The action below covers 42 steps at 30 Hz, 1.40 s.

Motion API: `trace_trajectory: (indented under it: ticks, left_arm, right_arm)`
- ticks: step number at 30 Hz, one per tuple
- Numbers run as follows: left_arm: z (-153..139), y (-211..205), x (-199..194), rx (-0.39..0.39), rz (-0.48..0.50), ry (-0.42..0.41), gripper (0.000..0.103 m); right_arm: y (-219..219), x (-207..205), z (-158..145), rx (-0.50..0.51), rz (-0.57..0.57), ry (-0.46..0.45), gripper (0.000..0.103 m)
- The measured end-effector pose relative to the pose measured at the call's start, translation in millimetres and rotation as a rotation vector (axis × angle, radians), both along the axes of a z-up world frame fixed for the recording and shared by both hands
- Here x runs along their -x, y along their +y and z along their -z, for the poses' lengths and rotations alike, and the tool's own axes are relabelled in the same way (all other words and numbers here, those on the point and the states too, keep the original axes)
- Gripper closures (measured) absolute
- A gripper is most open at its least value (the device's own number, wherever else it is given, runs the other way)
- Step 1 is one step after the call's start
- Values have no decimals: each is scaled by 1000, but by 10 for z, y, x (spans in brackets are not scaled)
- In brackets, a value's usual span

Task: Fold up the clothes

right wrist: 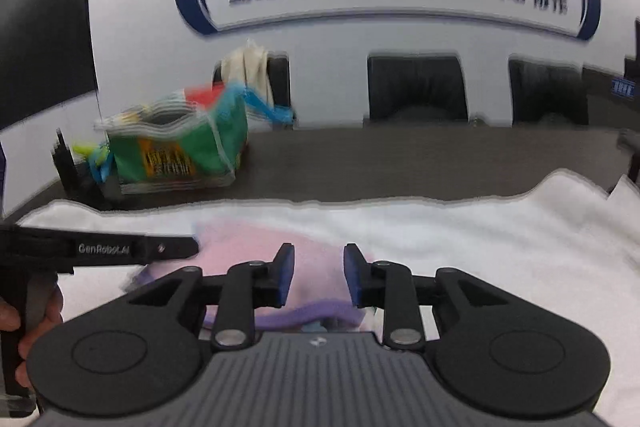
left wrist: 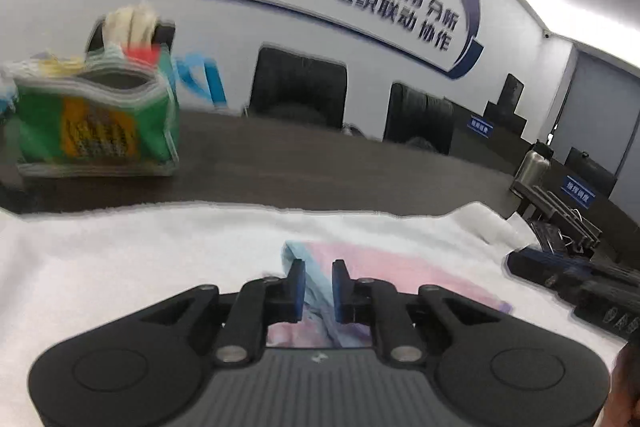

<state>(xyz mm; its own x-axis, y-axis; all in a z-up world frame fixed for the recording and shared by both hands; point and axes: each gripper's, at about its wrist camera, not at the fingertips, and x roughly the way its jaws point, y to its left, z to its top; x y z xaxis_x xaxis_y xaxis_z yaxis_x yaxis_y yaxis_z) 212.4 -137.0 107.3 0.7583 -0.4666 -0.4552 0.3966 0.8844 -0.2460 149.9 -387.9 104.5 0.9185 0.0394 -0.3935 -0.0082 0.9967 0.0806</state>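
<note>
A small pink, light blue and purple garment lies on a white towel on a dark table. My left gripper is open just above the garment's near edge, with a blue fold between its fingers. In the right wrist view the garment is pink with a purple hem. My right gripper is open over it, holding nothing. The left gripper's body reaches in from the left edge, held by a hand. The right gripper's body shows at the right of the left wrist view.
A green and orange bag stuffed with items stands on the dark table at the back left; it also shows in the right wrist view. Black chairs line the far side below a wall with blue lettering. A metal bottle stands far right.
</note>
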Motion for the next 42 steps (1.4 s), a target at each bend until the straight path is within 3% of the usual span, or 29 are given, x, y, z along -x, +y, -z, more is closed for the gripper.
trace_trajectory:
  ticks: [2, 4, 8, 14, 17, 22, 26, 34, 42]
  left_arm:
    - [-157, 178, 380, -21, -6, -42, 68]
    - [-110, 344, 784, -58, 14, -60, 38]
    - [299, 647, 1511, -171, 17, -9, 36]
    - [893, 870, 1951, -201, -59, 137, 34]
    - [1004, 861, 2086, -232, -75, 96, 30]
    - [1031, 882, 2175, -251, -93, 90, 12]
    - [1052, 839, 2139, -274, -107, 93, 11]
    - [1075, 830, 2129, -296, -135, 105, 0]
    - [1089, 828, 2118, -308, -139, 108, 0]
  right_arm:
    - [56, 303, -207, 1, -16, -62, 75]
    - [164, 643, -329, -14, -56, -109, 64]
    - [575, 1262, -159, 3, -131, -110, 44]
    - [1018, 1614, 440, -16, -138, 67, 24]
    - [1143, 1686, 612, -3, -101, 121, 18]
    - [1351, 1807, 901, 19, -38, 210, 0]
    - [1485, 1820, 1010, 78, -46, 279, 0]
    - [1495, 1845, 1031, 79, -35, 289, 0]
    - [1482, 1842, 1037, 77, -38, 288, 0]
